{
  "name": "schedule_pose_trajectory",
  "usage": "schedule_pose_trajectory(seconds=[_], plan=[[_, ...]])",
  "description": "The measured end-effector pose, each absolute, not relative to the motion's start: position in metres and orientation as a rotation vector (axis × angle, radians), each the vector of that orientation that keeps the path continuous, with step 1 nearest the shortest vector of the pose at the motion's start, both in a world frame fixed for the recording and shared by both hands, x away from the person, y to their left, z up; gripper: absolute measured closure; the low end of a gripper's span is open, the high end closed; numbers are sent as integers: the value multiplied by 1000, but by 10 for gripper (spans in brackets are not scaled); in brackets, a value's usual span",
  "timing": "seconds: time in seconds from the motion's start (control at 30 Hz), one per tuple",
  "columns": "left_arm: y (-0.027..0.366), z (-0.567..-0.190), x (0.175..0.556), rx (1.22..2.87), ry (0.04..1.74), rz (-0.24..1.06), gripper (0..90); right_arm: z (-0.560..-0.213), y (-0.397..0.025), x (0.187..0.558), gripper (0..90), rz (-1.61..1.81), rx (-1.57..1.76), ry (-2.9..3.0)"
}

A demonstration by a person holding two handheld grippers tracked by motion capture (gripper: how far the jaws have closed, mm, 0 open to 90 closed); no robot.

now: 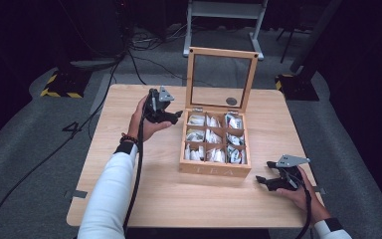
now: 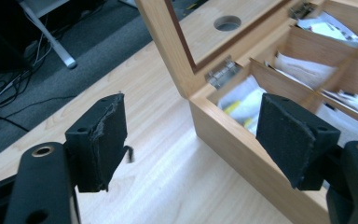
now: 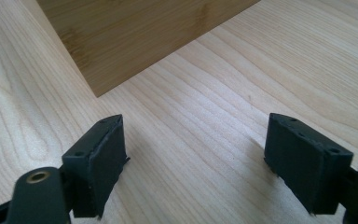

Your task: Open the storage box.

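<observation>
A wooden tea box (image 1: 215,169) with its glass lid (image 1: 222,79) standing upright sits in the middle of the table; its compartments hold several tea bags (image 1: 214,137). My left gripper (image 1: 178,116) hovers open at the box's back left corner, jaws wide apart and empty. In the left gripper view the box corner (image 2: 214,126) and a hinge (image 2: 223,72) lie between the jaws, with a tea bag (image 2: 242,105) just inside. My right gripper (image 1: 261,180) rests open on the table off the box's front right corner (image 3: 98,88), empty.
The light wooden table (image 1: 129,189) stands on grey carpet. A round hole (image 1: 231,101) in the tabletop shows through the lid. Cables and a white desk frame (image 1: 224,20) lie beyond the far edge. Bare table lies left and in front of the box.
</observation>
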State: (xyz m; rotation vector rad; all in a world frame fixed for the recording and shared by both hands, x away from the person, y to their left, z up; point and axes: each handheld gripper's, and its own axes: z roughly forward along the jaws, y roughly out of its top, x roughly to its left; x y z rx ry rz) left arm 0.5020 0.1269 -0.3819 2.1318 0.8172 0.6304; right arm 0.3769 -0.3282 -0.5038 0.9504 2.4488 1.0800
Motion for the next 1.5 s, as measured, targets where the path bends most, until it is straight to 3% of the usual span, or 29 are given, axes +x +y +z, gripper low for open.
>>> schedule_pose_trajectory(seconds=[0.23, 0.8, 1.1, 1.23, 1.5], plan=[[132, -392, 471, 2208, 771, 644, 221, -503, -329, 378, 205, 1064, 983, 2444], [169, -431, 403, 2293, 753, 579, 187, -471, -324, 374, 330, 1170, 937, 2394], [184, -458, 381, 2334, 786, 550, 185, -443, -311, 371, 360, 1250, 877, 2366], [189, -462, 374, 2323, 798, 474, 184, -437, -305, 372, 365, 1252, 848, 2361], [195, -476, 362, 2355, 799, 495, 180, -424, -293, 376, 365, 1267, 818, 2341]])
